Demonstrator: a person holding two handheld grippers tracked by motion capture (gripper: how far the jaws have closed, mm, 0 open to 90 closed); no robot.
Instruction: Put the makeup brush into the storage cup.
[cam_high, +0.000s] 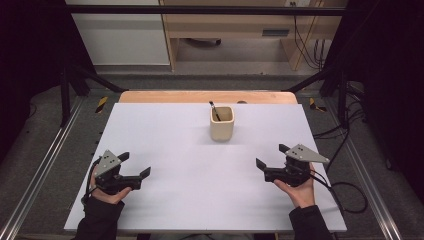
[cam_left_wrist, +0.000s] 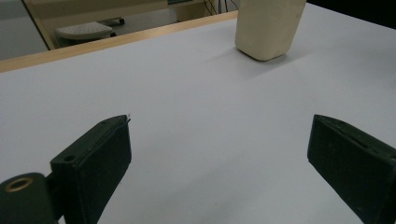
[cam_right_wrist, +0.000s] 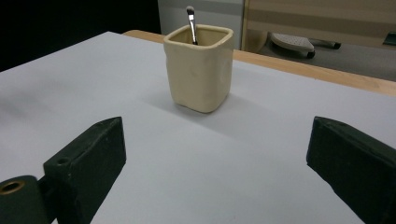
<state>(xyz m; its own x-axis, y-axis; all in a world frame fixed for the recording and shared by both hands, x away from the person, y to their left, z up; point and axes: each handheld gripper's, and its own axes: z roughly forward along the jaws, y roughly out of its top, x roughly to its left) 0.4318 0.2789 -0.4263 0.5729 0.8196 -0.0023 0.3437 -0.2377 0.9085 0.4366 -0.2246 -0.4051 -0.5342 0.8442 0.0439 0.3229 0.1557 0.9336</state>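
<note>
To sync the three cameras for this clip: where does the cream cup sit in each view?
High view: cream cup stands upper centre on the white board.
Left gripper view: top, right of centre, cut off by the frame.
Right gripper view: upper centre.
Shared landmark: the table's wooden far edge.

Both hands come in from the near edge of the table (cam_high: 165, 210), palms cupped under their tools. The left hand (cam_high: 102, 190) holds the left gripper (cam_high: 135, 164) low over the table's near-left part, jaws spread wide and aimed inward and away. The right hand (cam_high: 300, 190) holds the right gripper (cam_high: 272, 156) over the near-right part, jaws likewise wide apart with nothing between them, pointing inward. Dark sleeves cover both wrists.
</note>
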